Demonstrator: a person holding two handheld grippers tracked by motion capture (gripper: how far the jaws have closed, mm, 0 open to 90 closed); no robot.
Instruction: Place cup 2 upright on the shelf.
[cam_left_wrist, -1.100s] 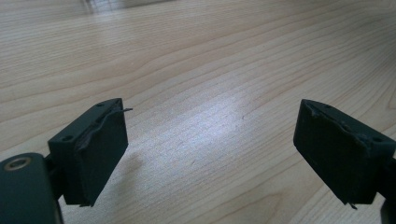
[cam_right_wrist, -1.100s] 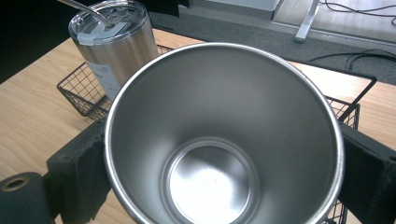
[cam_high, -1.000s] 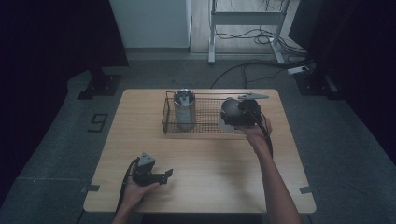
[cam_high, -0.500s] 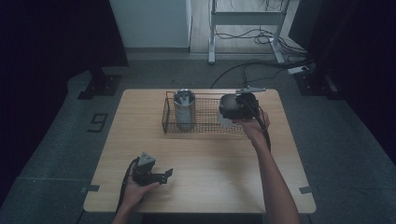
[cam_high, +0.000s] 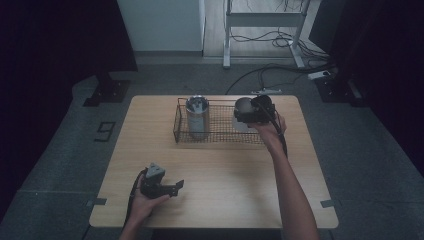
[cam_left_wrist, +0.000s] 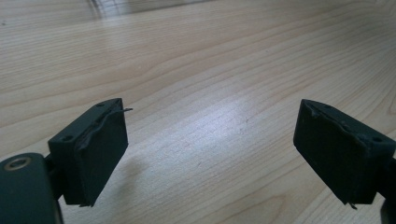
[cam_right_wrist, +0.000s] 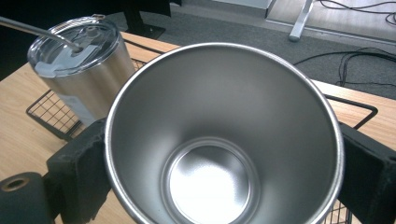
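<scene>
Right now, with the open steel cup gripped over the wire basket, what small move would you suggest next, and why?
Probably lower the steel cup straight down into the wire basket: the right gripper clasps it upright above the basket's free end, beside the lidded tumbler.

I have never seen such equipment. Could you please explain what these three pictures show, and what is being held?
A person holds a hand tool with two black fingers in each hand. One picture looks down from above the wooden table; the other two come from cameras on the tools. A wire basket stands on the table, with a lidded steel tumbler inside. The right gripper clamps an open steel cup above the basket. The left gripper is open and holds nothing, low over the bare tabletop.
</scene>
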